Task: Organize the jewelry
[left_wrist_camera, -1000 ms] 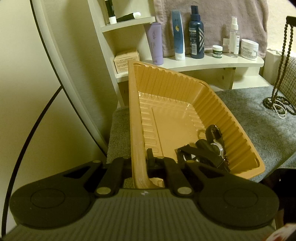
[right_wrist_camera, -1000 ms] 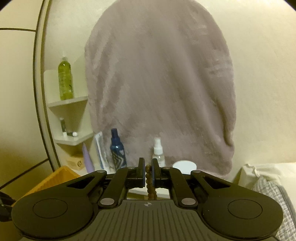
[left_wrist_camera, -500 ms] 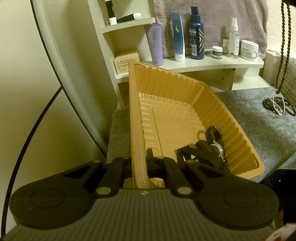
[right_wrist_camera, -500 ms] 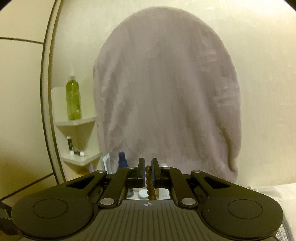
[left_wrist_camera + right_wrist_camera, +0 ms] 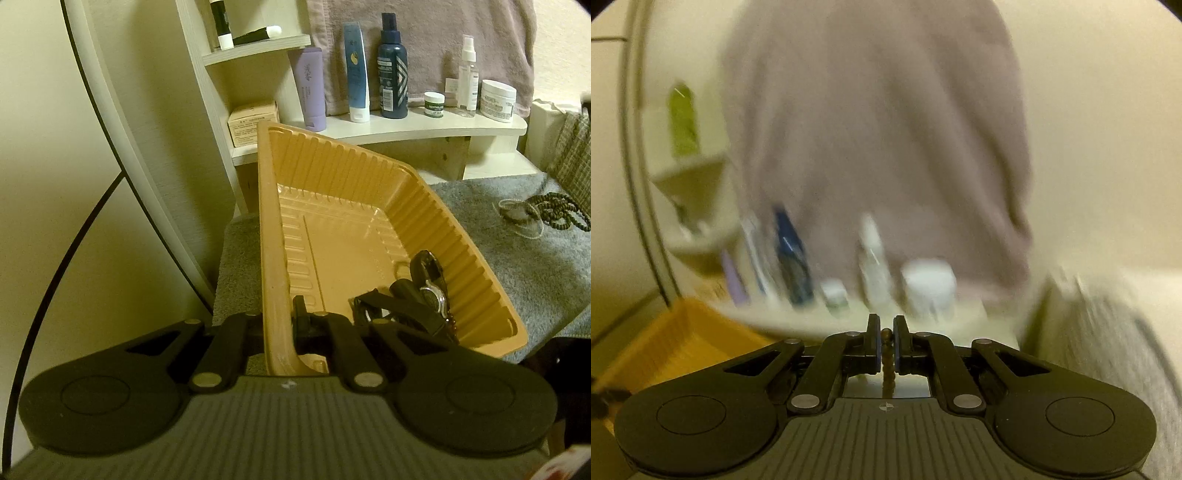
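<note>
1. Two hand-held grippers are in use, one per camera view, and both are clamped shut on something.
2. The left hand-held gripper [image 5: 280, 325] pinches the near left wall of an orange ribbed plastic tray [image 5: 354, 192], one finger outside the wall and one inside; the tray is tilted, its left side raised.
3. The tray sits on a grey towel-like mat [image 5: 532, 266] covering the counter.
4. Inside the tray, at about 4 o'clock of its floor, lies a dark wristwatch [image 5: 428, 288] with a black strap and a metal case, tangled with other dark pieces I cannot tell apart.
5. On the mat at 3 o'clock of the left view, well apart from the tray, a dark beaded necklace [image 5: 557, 212] lies in a loose heap beside a pale thin cord [image 5: 517, 218].
6. The right hand-held gripper [image 5: 886, 345] is closed on a strand of brown beads [image 5: 888, 369] that runs down between its fingers.
7. The right view is heavily blurred; the tray's orange corner [image 5: 676, 332] shows at 8 o'clock.
8. Behind, a white shelf [image 5: 406, 129] carries tubes, a dark blue spray bottle [image 5: 393, 66], a clear spray bottle and two white jars, in front of a hanging mauve towel [image 5: 443, 33].
</note>
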`<state>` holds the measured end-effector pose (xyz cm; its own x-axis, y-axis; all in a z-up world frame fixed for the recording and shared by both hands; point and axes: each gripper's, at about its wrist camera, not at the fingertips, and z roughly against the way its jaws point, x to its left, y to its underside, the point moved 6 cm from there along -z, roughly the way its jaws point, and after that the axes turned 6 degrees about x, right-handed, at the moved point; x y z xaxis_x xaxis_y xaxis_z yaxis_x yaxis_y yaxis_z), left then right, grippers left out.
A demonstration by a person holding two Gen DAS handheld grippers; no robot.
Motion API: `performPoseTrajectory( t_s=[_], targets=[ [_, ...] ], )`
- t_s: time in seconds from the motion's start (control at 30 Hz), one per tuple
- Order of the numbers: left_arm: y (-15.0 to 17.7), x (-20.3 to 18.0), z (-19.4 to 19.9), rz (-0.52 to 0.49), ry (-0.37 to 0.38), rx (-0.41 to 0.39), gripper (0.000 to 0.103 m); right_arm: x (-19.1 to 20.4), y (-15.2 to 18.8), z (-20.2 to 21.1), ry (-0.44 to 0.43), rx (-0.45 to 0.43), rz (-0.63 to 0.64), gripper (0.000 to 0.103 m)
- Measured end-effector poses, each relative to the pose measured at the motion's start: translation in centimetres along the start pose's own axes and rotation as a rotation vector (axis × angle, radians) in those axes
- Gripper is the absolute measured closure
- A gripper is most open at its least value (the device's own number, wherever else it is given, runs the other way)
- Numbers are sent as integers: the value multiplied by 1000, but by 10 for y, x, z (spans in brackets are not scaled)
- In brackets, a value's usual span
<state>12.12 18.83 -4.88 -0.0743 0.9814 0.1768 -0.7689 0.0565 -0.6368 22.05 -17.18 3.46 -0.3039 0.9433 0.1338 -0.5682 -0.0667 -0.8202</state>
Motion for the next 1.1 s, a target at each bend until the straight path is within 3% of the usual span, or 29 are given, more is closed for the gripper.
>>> performPoseTrajectory(
  t_s=[0.23, 0.37, 0.43, 0.47, 0.5, 0.53, 0.73, 0.87, 0.93, 1.0, 1.07, 1.1],
  targets=[
    [1, 1, -1, -3, 0, 1, 99, -43, 66, -35, 115, 184, -105, 97],
    [1, 1, -1, -2, -1, 1, 99, -54, 80, -51, 128, 221, -106, 96],
    [1, 1, -1, -1, -2, 1, 99, -53, 80, -54, 138, 212, -88, 85],
    [1, 1, -1, -1, -3, 1, 99, -50, 81, -53, 136, 199, -71, 76],
    [1, 1, -1, -1, -3, 0, 99, -46, 79, -54, 131, 183, -47, 58],
    [1, 1, -1, -1, -3, 1, 99, -41, 78, -54, 119, 165, -28, 53],
    [1, 0, -1, -3, -4, 0, 99, 2, 86, -79, -21, 190, 173, 53],
    [1, 0, 0, -3, -4, 0, 99, 16, 99, -104, -2, 228, 287, 57],
    [1, 0, 0, -2, -4, 0, 98, 18, 101, -114, 1, 238, 308, 70],
    [2, 1, -1, -1, -4, 1, 99, 20, 103, -121, 0, 245, 330, 76],
    [2, 1, -1, 1, -3, 2, 99, 21, 103, -127, 9, 253, 358, 97],
    [2, 1, -1, 1, -2, 2, 99, 21, 101, -126, 15, 245, 361, 101]
  ],
)
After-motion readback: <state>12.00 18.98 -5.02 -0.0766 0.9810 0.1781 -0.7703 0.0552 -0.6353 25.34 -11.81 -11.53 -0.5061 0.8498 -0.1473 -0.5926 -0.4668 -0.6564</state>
